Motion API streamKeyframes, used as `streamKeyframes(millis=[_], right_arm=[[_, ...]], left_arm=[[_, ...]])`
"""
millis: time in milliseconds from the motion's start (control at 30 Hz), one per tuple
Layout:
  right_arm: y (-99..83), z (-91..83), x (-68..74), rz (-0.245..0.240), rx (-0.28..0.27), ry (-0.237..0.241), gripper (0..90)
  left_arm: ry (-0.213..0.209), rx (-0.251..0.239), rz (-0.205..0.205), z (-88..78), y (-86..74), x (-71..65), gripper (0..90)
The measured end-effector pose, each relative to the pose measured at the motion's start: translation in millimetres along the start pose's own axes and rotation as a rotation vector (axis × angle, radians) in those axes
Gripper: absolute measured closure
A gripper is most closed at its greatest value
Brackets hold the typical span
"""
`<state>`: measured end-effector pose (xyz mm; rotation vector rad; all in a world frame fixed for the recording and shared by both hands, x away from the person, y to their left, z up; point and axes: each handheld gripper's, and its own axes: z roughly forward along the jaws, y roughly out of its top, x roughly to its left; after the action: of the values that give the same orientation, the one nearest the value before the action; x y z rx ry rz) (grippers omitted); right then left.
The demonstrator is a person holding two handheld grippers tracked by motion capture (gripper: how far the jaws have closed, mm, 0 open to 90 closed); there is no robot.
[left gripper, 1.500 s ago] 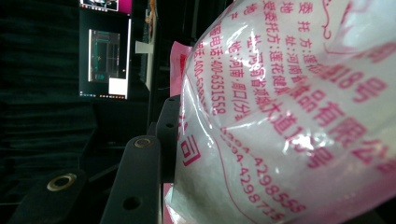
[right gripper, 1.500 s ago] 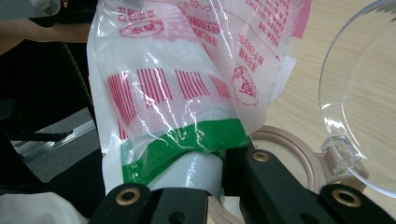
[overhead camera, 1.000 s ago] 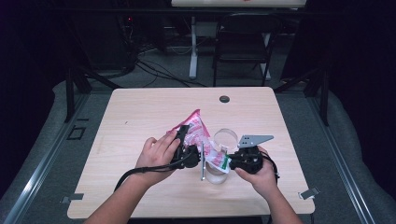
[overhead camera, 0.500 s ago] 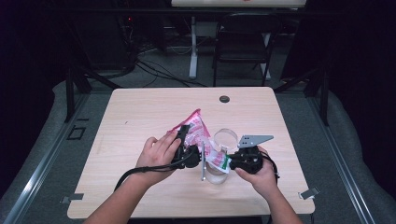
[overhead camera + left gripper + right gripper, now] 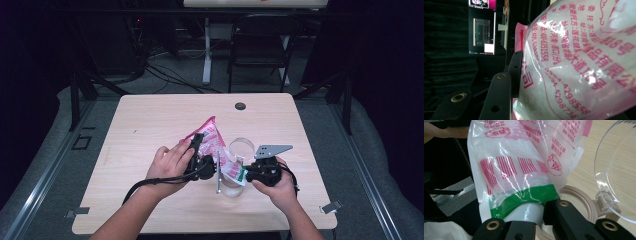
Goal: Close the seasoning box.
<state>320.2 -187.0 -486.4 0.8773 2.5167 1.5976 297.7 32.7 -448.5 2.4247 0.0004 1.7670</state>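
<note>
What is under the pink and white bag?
Under the bag stands a clear jar with its round lid flipped open. The bag's low end covers the jar's mouth, so what is inside stays hidden.

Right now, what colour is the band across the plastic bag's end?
Green band, clearest in the right gripper view.

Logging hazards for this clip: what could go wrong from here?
1. The pink-printed clear plastic bag of white powder is pinched only at its green-banded end by the right gripper; the slick film could slip.
2. The clear plastic jar with hinged lid sits close below; a tug might knock it and spill powder.
</note>
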Motion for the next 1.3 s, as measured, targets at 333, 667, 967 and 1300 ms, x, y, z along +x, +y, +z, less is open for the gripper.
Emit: streamKeyframes(millis=[333,667,967,1300], right_arm=[[-0.3,-0.1,-0.6,0.002,0.002,0.001,90.0],[-0.9,0.0,-1.0,0.004,0.002,-0.001,90.0],[-1.8,0.2,-1.8,0.006,0.005,-0.004,90.0],[-1.8,0.1,-1.9,0.007,0.006,-0.005,90.0]], left_arm=[[0.004,-0.005,0.002,-0.6,1.2,0.3,64.8],[0.007,-0.009,0.004,-0.7,1.9,0.4,64.9],[0.005,-0.01,0.001,-1.3,3.2,0.3,65.0],[0.006,-0.012,0.0,-1.4,3.7,0.7,65.1]])
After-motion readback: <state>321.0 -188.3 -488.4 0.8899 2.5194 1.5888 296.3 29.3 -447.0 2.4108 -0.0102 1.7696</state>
